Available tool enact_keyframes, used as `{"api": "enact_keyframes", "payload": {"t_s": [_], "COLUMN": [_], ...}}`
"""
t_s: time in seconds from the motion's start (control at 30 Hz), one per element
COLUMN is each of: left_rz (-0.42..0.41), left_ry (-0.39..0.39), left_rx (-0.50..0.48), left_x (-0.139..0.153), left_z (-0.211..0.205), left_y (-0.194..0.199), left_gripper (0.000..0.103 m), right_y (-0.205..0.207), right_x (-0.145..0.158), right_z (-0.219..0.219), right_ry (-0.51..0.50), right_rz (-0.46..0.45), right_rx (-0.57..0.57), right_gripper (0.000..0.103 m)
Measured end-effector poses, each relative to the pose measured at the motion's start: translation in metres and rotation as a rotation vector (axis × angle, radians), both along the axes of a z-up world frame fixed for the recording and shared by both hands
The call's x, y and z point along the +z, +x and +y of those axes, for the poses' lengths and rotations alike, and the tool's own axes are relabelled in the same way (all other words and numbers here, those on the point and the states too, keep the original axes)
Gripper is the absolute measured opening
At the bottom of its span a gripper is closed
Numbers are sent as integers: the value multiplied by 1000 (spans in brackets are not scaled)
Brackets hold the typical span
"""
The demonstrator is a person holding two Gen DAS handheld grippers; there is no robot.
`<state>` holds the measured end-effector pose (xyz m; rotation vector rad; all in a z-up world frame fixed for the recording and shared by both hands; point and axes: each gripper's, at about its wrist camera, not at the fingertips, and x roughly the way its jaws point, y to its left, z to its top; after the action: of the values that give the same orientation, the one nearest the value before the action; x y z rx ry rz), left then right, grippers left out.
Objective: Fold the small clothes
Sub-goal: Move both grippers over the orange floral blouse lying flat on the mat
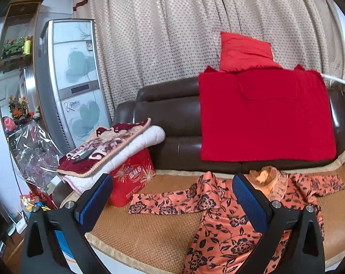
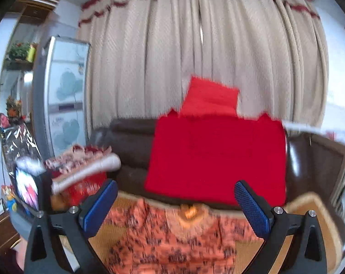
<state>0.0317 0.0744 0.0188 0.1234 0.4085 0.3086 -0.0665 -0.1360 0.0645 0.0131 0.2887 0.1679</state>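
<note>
A small orange garment with a black flower print lies spread on the woven mat of the sofa seat, sleeves out to both sides, frilly collar toward the backrest. My left gripper hovers above its left half, open, nothing between the blue pads. In the blurred right wrist view the same garment lies below my right gripper, which is also open and holds nothing. The left gripper's body shows at the left edge of that view.
A red cloth hangs over the brown sofa backrest, with a red cushion above it. Folded blankets rest on a red box at the seat's left end. A tall appliance and shelves stand left; curtains behind.
</note>
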Motion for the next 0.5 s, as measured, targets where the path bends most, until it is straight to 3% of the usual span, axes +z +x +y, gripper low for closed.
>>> {"api": "enact_keyframes", "payload": {"t_s": [0.07,0.17,0.23,0.37,0.5], "left_rz": [20,28,10,-24,-21], "left_ry": [-4,-20,-25,-30,-27], "left_rx": [-3,-2,8,21,12], "left_x": [-5,-4,1,8,3], "left_z": [-2,-2,0,3,0], "left_y": [5,8,7,3,3], "left_gripper": [103,103,103,103,103], "right_y": [3,17,15,-6,-19], "right_x": [-32,-41,-20,38,33], "right_z": [-10,-21,-23,-3,3], "right_ry": [16,27,38,-33,-34], "right_rz": [55,131,84,-84,-98], "right_rx": [-5,-15,-2,6,29], "right_gripper": [103,103,103,103,103]}}
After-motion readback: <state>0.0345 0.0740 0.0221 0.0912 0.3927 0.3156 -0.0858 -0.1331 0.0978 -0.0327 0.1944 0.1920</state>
